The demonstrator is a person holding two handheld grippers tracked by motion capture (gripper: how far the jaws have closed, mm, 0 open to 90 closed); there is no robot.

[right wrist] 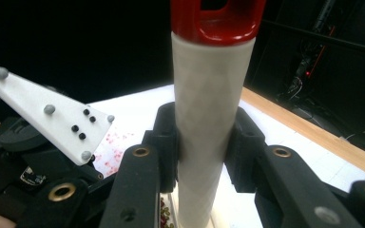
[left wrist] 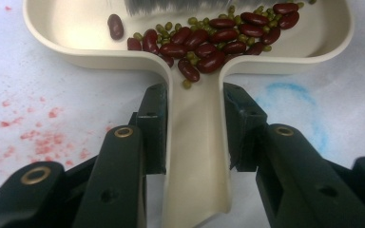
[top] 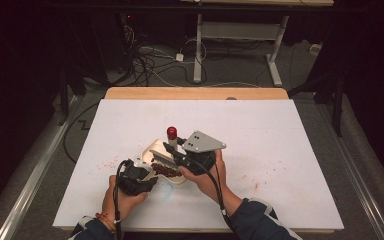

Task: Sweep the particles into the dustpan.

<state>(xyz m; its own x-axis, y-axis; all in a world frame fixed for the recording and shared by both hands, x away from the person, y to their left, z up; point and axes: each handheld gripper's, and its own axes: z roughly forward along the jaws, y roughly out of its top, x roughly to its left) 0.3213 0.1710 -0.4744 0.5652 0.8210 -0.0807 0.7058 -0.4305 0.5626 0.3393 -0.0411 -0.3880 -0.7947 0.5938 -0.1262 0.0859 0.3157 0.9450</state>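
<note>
White table (top: 280, 150) (red-speckled), dark room | left tongs (left wrist: 195, 118) pinch dustpan handle (left wrist: 197, 156) | right tongs (right wrist: 202, 142) pinch brush handle (right wrist: 209, 104)

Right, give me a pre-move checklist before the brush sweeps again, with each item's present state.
1. Left gripper clamped on the dustpan handle: ok, jaws press both sides.
2. Right gripper clamped on the brush handle: ok, handle upright between the jaws.
3. Beans inside the dustpan: ok, red and small green ones piled near the handle mouth.
4. Bristles inside the pan: ok, at its far edge.
5. Dustpan flat on the white table: cannot tell.
6. Stray beans left on the table: cannot tell; red specks show, too small to judge.
</note>
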